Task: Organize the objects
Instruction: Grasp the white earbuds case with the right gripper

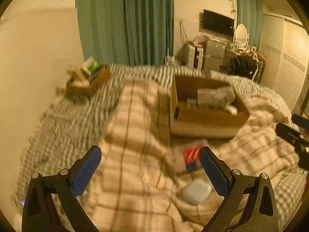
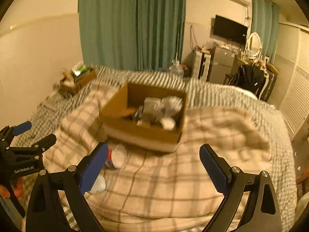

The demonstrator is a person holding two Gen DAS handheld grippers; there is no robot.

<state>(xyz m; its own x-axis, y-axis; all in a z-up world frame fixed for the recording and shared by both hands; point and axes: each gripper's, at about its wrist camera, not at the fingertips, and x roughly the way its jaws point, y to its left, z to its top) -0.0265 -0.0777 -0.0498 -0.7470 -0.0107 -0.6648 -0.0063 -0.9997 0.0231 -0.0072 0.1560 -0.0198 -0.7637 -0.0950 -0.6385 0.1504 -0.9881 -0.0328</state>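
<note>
While both jaws gape, left gripper (image 1: 150, 172) and right gripper (image 2: 153, 171) hold nothing.

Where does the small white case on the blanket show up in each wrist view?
Left wrist: white case low, right of centre, just inside the left gripper's right finger.
Right wrist: same case low left, partly behind the right gripper's left finger.
Shared landmark: open cardboard box behind it.

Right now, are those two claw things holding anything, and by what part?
Nothing is held. The left gripper and right gripper are both open, with only the blanket showing between the fingers. The white case lies loose on it.
</note>
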